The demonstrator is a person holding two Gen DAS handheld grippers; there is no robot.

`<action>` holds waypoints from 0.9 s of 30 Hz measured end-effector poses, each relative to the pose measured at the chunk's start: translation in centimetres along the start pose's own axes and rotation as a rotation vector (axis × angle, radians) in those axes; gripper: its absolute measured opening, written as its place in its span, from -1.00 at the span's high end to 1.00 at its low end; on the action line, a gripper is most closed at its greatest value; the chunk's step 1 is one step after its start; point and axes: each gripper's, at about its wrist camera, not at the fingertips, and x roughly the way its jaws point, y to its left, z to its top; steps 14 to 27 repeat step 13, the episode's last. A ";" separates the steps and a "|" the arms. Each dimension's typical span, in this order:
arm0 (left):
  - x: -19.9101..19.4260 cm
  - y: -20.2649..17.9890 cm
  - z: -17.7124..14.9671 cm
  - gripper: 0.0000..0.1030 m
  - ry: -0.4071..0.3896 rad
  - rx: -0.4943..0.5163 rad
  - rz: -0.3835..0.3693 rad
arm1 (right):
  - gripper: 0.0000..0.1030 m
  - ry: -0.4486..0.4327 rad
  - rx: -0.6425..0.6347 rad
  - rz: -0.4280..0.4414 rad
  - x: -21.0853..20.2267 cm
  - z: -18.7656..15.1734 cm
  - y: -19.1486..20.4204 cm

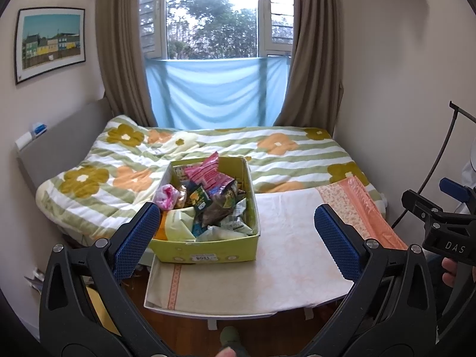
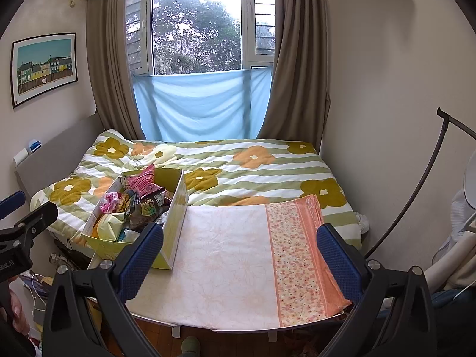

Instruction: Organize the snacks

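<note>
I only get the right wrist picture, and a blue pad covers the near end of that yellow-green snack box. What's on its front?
Observer: The left wrist view shows the box front. It carries a white sticker with upside-down digits.
Visitor: And which snacks sit at that near end?
Observer: Pale green-and-white packets, crumpled, fill the near right corner.
Visitor: I see just a bit of the other tongs. Are they holding anything?
Observer: No. The left tongs are open and empty, and the box shows between their blue pads.
</note>
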 end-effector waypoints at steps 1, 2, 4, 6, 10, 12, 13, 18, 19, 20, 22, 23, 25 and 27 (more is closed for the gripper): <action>-0.1 0.1 0.0 -1.00 -0.006 -0.003 0.007 | -0.99 0.001 0.000 0.001 0.0 0.0 0.0; -0.2 0.1 0.0 -1.00 -0.012 -0.005 0.012 | -0.99 0.001 0.001 0.002 0.0 0.0 0.0; -0.3 0.2 0.0 -1.00 -0.022 -0.003 0.035 | -0.99 0.003 0.001 0.001 0.0 0.0 0.0; -0.3 0.4 0.1 -1.00 -0.027 -0.002 0.050 | -0.99 0.003 0.001 0.001 0.0 0.1 0.0; -0.2 0.8 0.2 -1.00 -0.025 -0.015 0.025 | -0.99 0.007 0.002 0.003 0.1 0.1 0.0; 0.1 1.1 0.2 -1.00 -0.021 -0.017 0.025 | -0.99 0.011 0.006 0.004 0.3 0.2 -0.1; 0.4 1.2 0.2 -1.00 -0.013 -0.017 0.028 | -0.99 0.013 0.008 0.004 0.4 0.3 0.0; 0.4 1.2 0.2 -1.00 -0.013 -0.017 0.028 | -0.99 0.013 0.008 0.004 0.4 0.3 0.0; 0.4 1.2 0.2 -1.00 -0.013 -0.017 0.028 | -0.99 0.013 0.008 0.004 0.4 0.3 0.0; 0.4 1.2 0.2 -1.00 -0.013 -0.017 0.028 | -0.99 0.013 0.008 0.004 0.4 0.3 0.0; 0.4 1.2 0.2 -1.00 -0.013 -0.017 0.028 | -0.99 0.013 0.008 0.004 0.4 0.3 0.0; 0.4 1.2 0.2 -1.00 -0.013 -0.017 0.028 | -0.99 0.013 0.008 0.004 0.4 0.3 0.0; 0.4 1.2 0.2 -1.00 -0.013 -0.017 0.028 | -0.99 0.013 0.008 0.004 0.4 0.3 0.0; 0.4 1.2 0.2 -1.00 -0.013 -0.017 0.028 | -0.99 0.013 0.008 0.004 0.4 0.3 0.0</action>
